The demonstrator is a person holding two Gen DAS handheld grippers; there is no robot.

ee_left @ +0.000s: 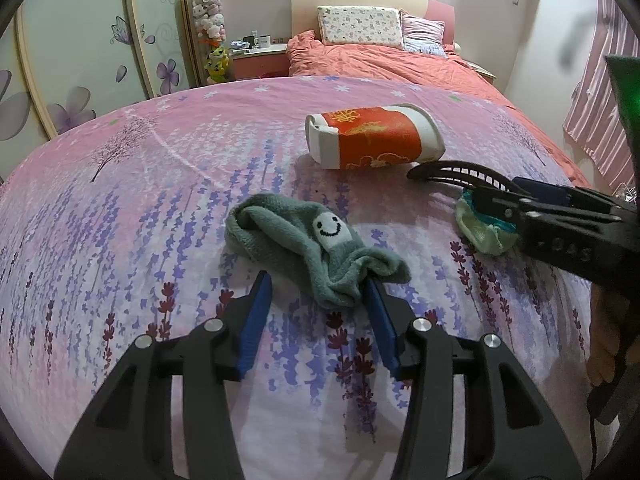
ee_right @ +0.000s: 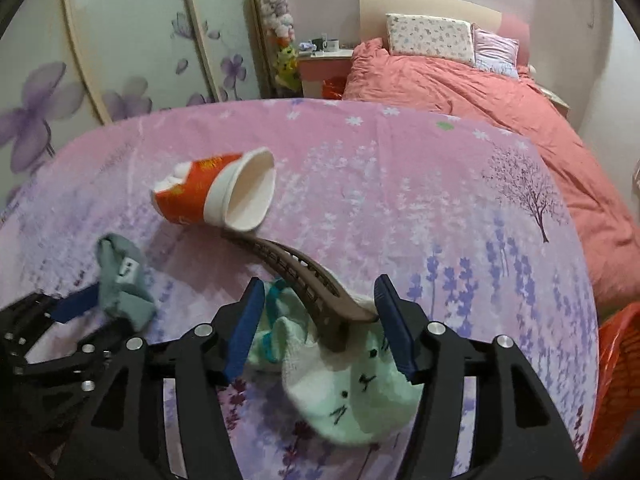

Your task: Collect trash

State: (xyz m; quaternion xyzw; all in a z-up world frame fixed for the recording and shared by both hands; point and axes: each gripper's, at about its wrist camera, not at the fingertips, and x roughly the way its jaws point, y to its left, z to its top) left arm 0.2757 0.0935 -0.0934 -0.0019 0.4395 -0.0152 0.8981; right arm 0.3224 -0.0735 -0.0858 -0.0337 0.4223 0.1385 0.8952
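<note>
A crushed red and white paper cup [ee_left: 374,136] lies on its side on the pink flowered sheet; it also shows in the right wrist view [ee_right: 218,192]. A grey-green sock with a smiley [ee_left: 316,240] lies just ahead of my left gripper [ee_left: 318,282], which is open with the sock's end between its fingertips. My right gripper [ee_right: 318,292] is open around a pale green cat-face sock [ee_right: 352,392] and a dark brown curved comb [ee_right: 304,276] lying over it. The comb's tip reaches the cup's rim.
The sheet covers a bed [ee_left: 120,220] with a coral duvet [ee_left: 380,60] and pillows [ee_left: 360,26] at the far end. A wardrobe with flower doors [ee_left: 80,60] stands left. A red bag [ee_right: 616,380] sits at the right edge.
</note>
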